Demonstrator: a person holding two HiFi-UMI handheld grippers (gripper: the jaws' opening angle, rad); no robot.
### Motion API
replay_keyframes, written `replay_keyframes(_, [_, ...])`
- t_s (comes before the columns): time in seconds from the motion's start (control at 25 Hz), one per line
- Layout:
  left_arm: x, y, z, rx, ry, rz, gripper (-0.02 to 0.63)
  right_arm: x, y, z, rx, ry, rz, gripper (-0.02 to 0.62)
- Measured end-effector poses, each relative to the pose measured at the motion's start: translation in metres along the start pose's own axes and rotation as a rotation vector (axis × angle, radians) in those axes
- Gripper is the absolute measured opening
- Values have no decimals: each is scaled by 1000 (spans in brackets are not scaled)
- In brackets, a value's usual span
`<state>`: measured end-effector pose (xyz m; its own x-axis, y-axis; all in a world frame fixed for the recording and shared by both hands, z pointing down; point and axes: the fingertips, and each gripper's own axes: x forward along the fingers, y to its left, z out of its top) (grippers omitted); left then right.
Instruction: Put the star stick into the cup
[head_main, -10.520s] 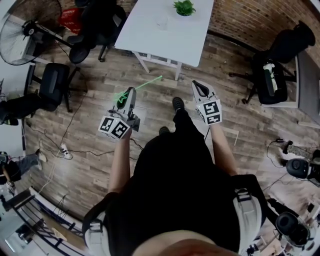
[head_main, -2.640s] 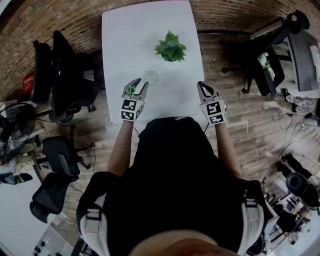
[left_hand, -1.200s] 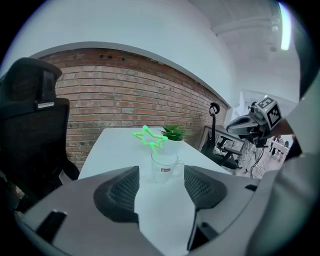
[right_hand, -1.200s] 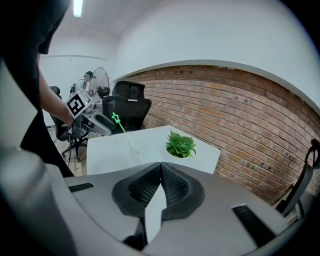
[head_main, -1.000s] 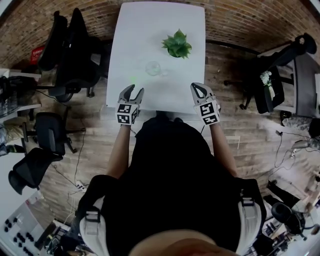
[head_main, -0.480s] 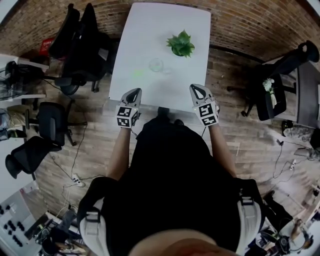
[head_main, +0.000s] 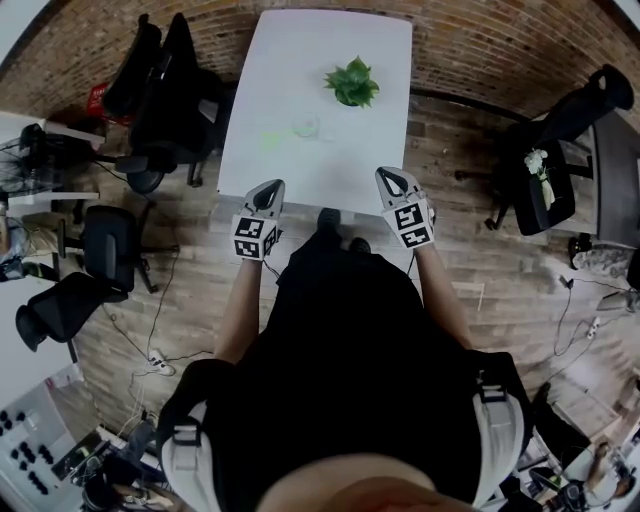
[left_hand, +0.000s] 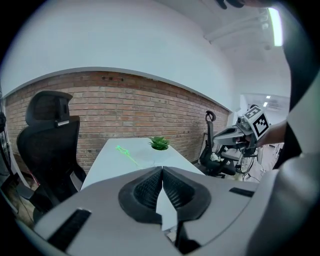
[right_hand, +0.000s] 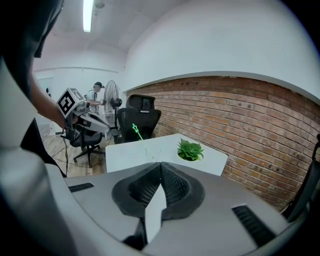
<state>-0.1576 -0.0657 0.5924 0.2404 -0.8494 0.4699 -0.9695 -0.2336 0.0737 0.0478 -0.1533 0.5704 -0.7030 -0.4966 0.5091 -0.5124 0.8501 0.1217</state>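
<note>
- Your left gripper (head_main: 271, 188) is fully closed, pads pressed flat together with nothing caught between them. It's hanging over the near edge of the white table (head_main: 335, 175).
- Your right gripper (head_main: 386, 176) is the same: jaws together, nothing in them, also at the near edge and well apart from the left one.
- The star stick (right_hand: 135, 130) is ahead of both tools, off to the right of your left gripper and off to the left of your right one. Its green star end pokes up and leans away.
- Its lower end looks like it runs down into the clear cup (right_hand: 151, 151), but the glass is faint, so I can't be totally sure.
- The little potted plant (head_main: 352, 82) sits just past the cup, more on your right gripper's side.
</note>
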Motion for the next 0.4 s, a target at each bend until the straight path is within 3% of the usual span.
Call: replay_keyframes(0.4, [-17,-44,-1,2,-25,14,20,-28,-1,-16,-21,-21,26,-2])
